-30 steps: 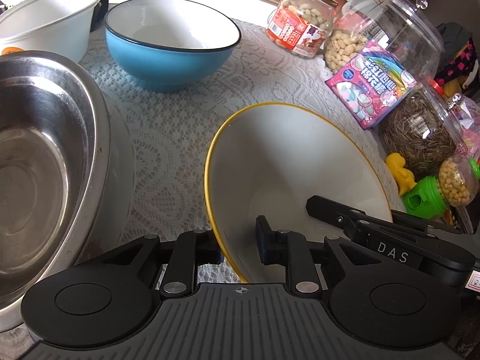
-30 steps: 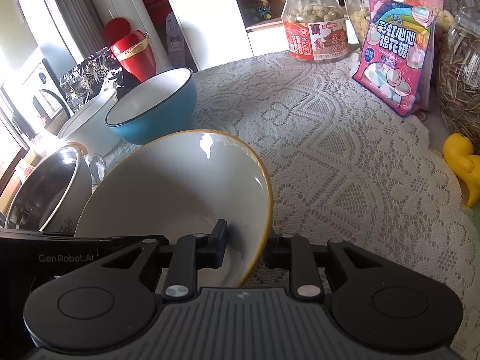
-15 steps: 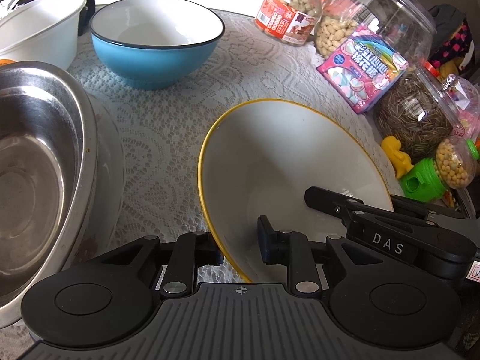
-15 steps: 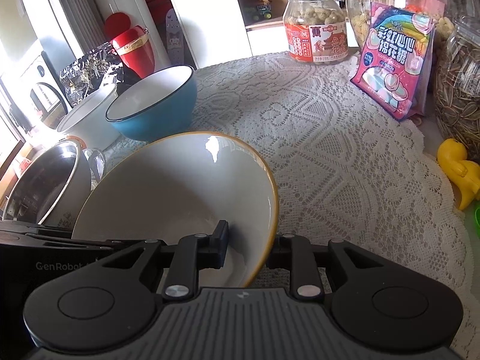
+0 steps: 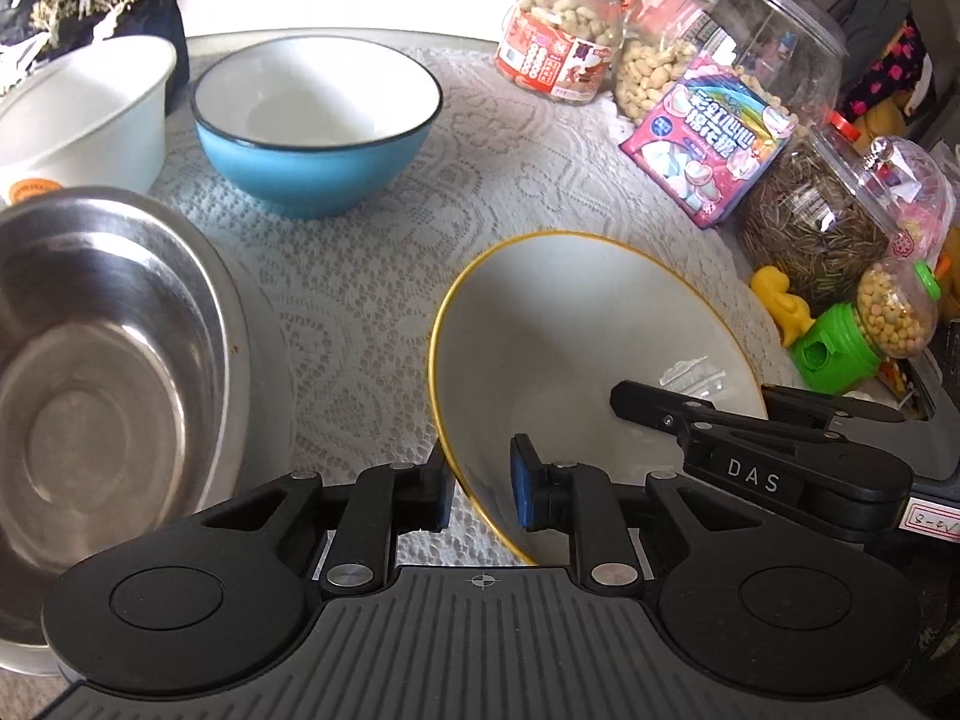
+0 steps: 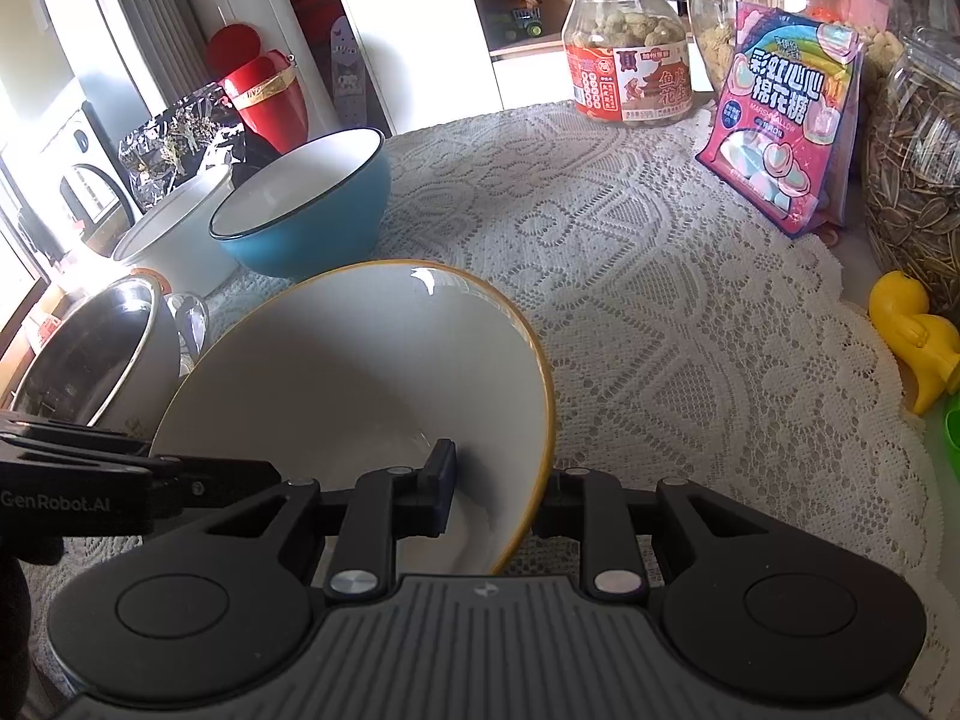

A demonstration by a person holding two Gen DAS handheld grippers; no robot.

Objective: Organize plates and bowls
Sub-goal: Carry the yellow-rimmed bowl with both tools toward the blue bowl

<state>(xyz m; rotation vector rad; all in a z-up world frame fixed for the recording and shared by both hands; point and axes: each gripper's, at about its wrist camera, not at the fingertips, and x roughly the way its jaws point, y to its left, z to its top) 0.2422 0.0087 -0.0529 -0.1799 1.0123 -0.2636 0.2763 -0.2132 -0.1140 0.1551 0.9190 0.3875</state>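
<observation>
rigid, glazed, likely slippery and breakable bowl (image 5: 576, 330), straddled at opposite rims by left tool (image 5: 480, 489) and right tool (image 6: 495, 495), both parted, not clamped.

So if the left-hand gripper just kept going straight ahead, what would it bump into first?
The left gripper already straddles the rim of the yellow-rimmed bowl, so it would push deeper onto that bowl's wall first. Beyond it, probably the marshmallow bag, though depth is unclear.
</observation>
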